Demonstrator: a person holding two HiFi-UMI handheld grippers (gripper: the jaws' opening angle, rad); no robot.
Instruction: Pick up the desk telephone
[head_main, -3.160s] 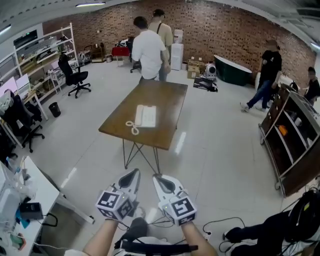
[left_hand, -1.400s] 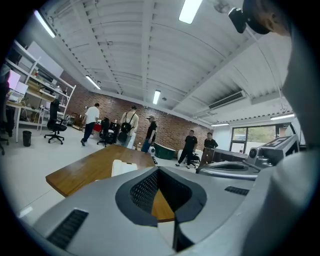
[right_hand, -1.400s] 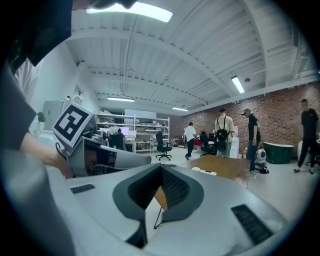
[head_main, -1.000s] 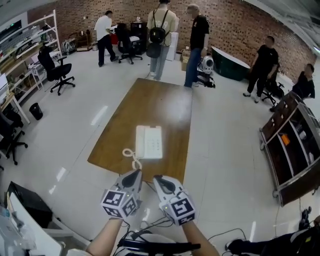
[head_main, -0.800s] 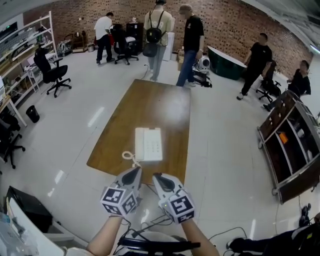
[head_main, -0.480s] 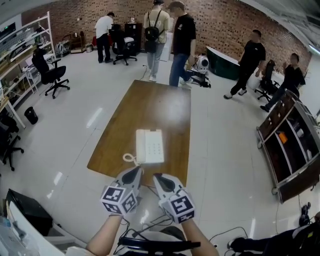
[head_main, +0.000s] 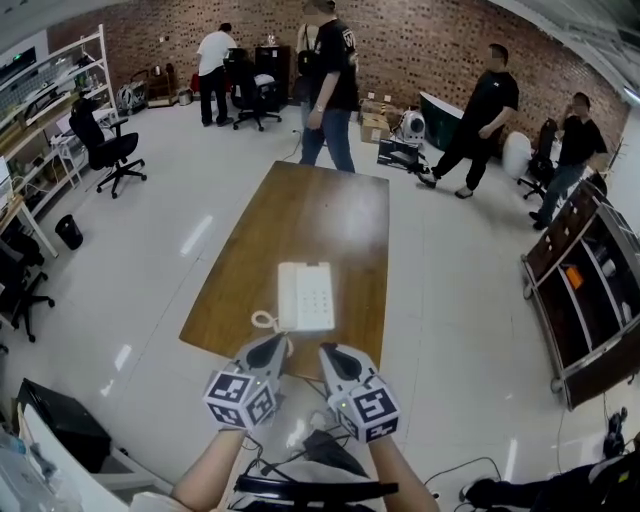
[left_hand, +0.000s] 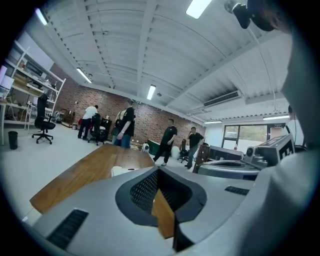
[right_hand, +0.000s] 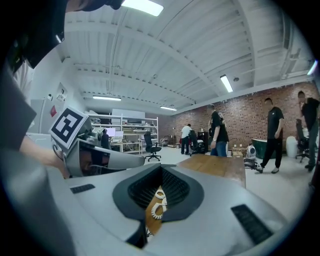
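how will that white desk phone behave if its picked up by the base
Likely stiff and fairly light: the telephone looks like a flat plastic shell. The handset seems only to rest on it, so it may slide off if tilted. The coiled cord beside it is floppy and would probably dangle.

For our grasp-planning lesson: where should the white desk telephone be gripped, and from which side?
Likely its two long edges: left gripper on the left, right gripper on the right, coming from the table's near edge. The telephone lies flat, lengthwise away from the person; its coiled cord loops off the near left corner, so grip beyond it.
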